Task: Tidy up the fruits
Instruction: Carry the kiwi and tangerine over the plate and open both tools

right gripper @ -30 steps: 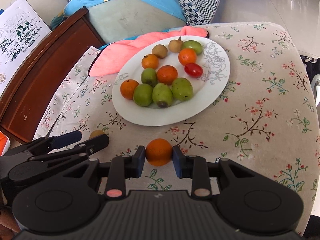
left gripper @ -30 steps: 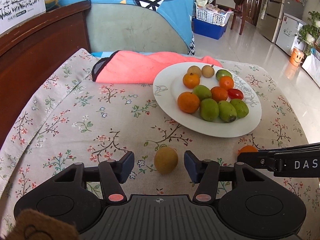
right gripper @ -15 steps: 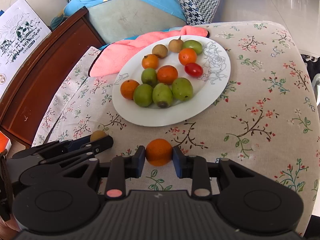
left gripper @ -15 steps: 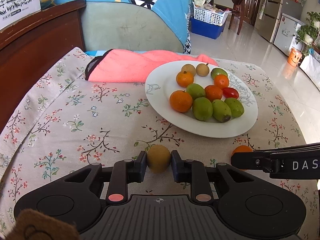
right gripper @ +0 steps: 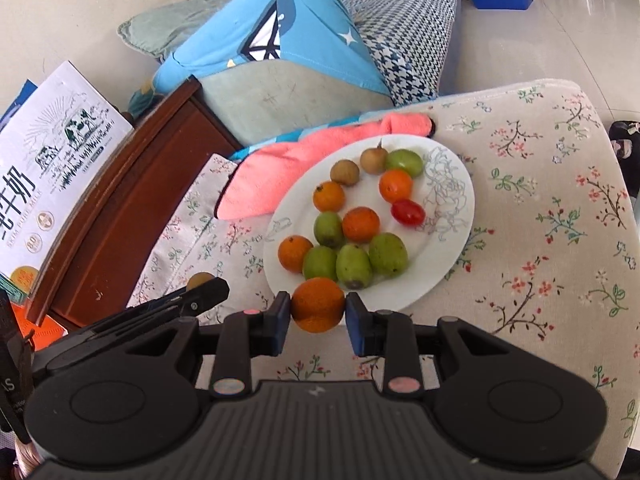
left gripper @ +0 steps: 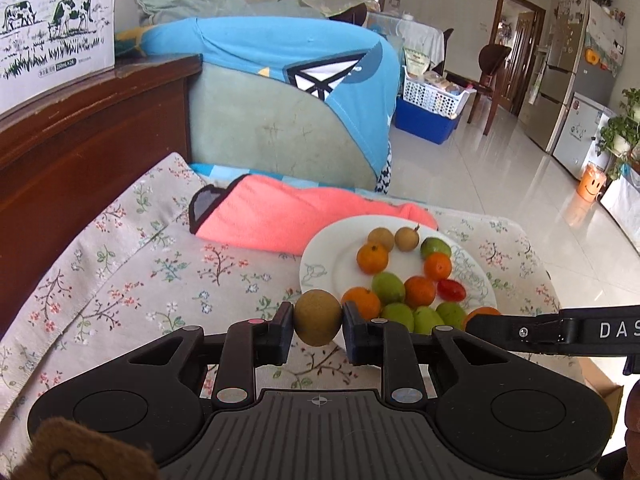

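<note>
Nearest, at 6 o'clock in the left wrist view: left gripper [left gripper: 318, 330] pinching a brown round fruit [left gripper: 318, 317] between both pads, jaws drawn in tight on it, fruit clear of the floral cloth [left gripper: 132, 280]

Likewise at 6 o'clock in the right wrist view: right gripper [right gripper: 318, 316] clamping a mandarin [right gripper: 317, 305] at its widest girth, jaws narrowly set, nothing else between them

Just beyond, toward 12 o'clock: white plate [right gripper: 452, 256] sitting on the cloth, already carrying green fruits, mandarins, two brown fruits and a red tomato [right gripper: 407, 212], crowding the near half

Likely hazards, judged from this layout: round skins slipping out of flat pads during carrying; the two grippers, lying close side by side, knocking together over the near rim; a released fruit rolling off the shallow rim or nudging the packed fruits outward

Farther, at 11 o'clock: pink towel [right gripper: 280, 176] touching the far rim, possibly snagging a pad

Farthest: blue cushion [right gripper: 276, 36], well apart
</note>
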The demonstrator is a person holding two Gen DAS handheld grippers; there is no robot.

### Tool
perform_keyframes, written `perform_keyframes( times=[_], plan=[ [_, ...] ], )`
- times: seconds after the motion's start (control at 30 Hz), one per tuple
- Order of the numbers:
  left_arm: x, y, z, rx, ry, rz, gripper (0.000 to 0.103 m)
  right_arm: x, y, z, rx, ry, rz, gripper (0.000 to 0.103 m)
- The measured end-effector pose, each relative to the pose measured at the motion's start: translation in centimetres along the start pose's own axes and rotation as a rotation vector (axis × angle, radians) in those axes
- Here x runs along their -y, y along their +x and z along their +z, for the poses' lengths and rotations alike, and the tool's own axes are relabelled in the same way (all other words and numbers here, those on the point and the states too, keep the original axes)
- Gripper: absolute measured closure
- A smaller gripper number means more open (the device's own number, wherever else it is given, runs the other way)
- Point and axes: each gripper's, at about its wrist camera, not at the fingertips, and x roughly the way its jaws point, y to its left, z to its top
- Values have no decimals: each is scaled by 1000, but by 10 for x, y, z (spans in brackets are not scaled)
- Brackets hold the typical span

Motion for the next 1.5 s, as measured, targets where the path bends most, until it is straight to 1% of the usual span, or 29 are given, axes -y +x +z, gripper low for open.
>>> perform_keyframes(
  times=[0.07,0.23,0.37,0.53,0.63,0.83,0.97,1.2,1.3,1.33,1.4,1.43,1.47,1.5],
  plan=[
    [3,-1,7,22,2,-6,80,-2,-5,9,30,-6,16,73],
    [7,4,20,44,17,-2,80,-3,-10,35,100,-30,25,73],
    [9,13,30,54,21,0,80,-3,-6,49,130,-34,23,73],
    [8,30,35,28,3,-18,80,-2,13,61,113,-62,28,73],
    [6,42,37,11,-3,-18,80,2,26,66,81,-56,29,73],
    [9,62,37,-28,2,-9,80,8,48,71,47,-68,-15,73],
    [12,73,35,-55,11,-2,80,13,60,73,23,-53,-34,73],
    [13,82,35,-86,7,19,79,18,74,75,6,-37,-59,73],
    [16,80,36,-81,13,40,77,18,76,76,8,-28,-70,71],
    [17,79,36,-79,17,43,75,18,75,76,13,-25,-71,71],
    [19,76,37,-75,15,46,61,18,72,77,21,-18,-66,70],
    [20,74,38,-72,10,52,43,18,71,77,23,-17,-63,70],
    [21,71,39,-62,6,63,31,17,70,78,25,-16,-61,70],
    [22,68,39,-48,6,69,29,16,69,78,27,-17,-61,69]
  ],
)
